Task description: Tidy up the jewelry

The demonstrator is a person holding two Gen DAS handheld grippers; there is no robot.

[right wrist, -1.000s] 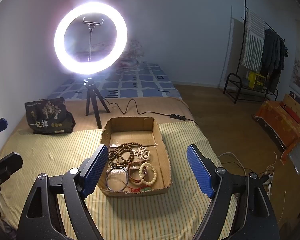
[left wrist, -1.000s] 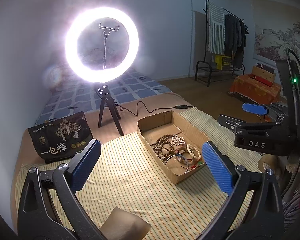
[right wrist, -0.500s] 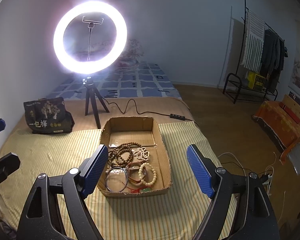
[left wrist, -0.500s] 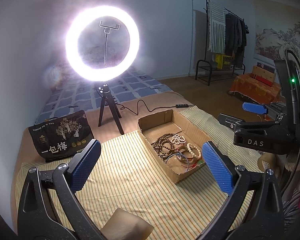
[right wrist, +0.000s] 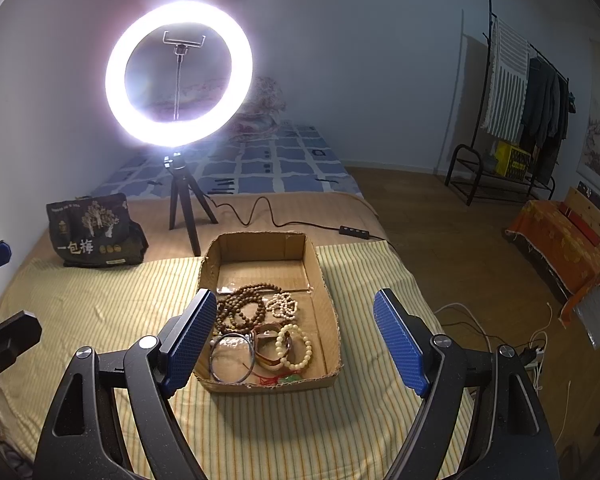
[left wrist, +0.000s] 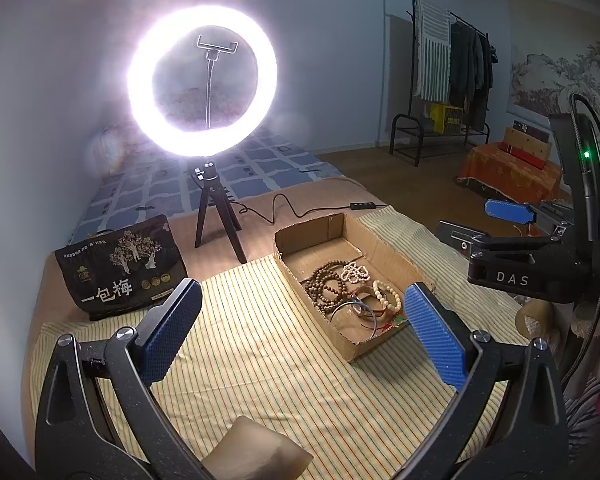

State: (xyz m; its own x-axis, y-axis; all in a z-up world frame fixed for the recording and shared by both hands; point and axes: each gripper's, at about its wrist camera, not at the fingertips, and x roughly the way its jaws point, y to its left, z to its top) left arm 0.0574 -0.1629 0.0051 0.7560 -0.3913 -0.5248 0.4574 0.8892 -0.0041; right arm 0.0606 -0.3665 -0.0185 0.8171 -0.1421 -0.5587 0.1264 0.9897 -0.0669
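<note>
A shallow cardboard box (right wrist: pixel 327 312) (left wrist: pixel 380 246) lies on the striped yellow cloth (right wrist: pixel 100 308). In it are brown bead strings (right wrist: pixel 240 308) (left wrist: pixel 328 284), a white bead bracelet (right wrist: pixel 284 305), a cream bead bracelet (right wrist: pixel 296 346) (left wrist: pixel 388 296) and thin dark bangles (right wrist: pixel 230 356). My right gripper (right wrist: pixel 296 340) is open and empty, hovering above the box's near end. My left gripper (left wrist: pixel 300 328) is open and empty, above the cloth to the left of the box. The right gripper's body also shows in the left wrist view (left wrist: pixel 532 264).
A lit ring light on a black tripod (right wrist: pixel 180 76) stands behind the box, its cable (right wrist: pixel 284 222) trailing right. A black printed bag (right wrist: pixel 94 232) stands at the far left. A tan object (left wrist: pixel 256 448) lies under the left gripper. The bed edge drops to wooden floor on the right.
Both grippers have barely shifted; the box looks slightly closer in the right wrist view. Both stay open and empty.
</note>
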